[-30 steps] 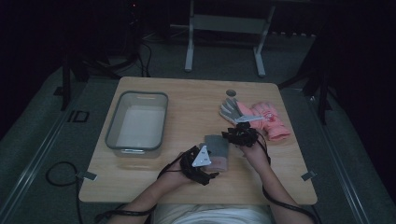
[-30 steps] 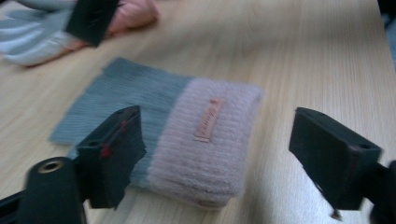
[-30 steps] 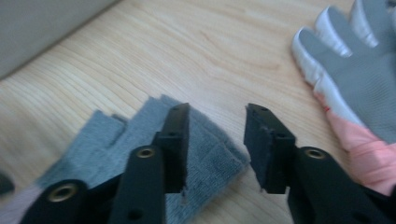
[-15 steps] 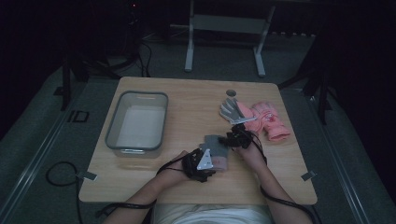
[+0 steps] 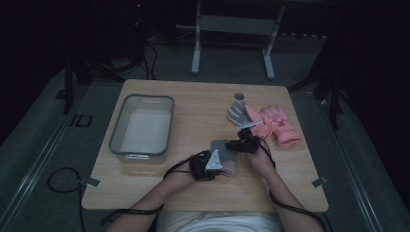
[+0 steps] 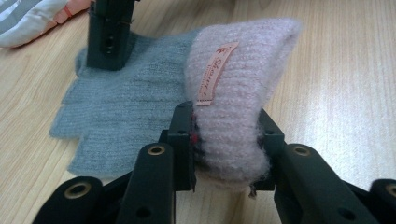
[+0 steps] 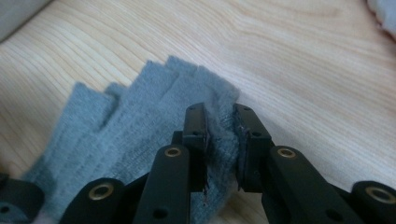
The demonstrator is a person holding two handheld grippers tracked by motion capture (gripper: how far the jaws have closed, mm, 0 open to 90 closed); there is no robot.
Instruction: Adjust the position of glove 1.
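Two tools [image 6: 226, 135] [image 7: 222, 140] clamped on one grey glove [image 5: 223, 147] — pink cuff [image 6: 243, 84] nearest the person, fingers pointing away.

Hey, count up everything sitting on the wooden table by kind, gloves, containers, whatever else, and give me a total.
Gloves: 3, namely the grey knitted glove with a pink cuff, the grey-and-white striped glove and the pink padded glove
Containers: 1, the clear rectangular plastic bin
Small round dark objects: 1, near the far edge
Total: 5
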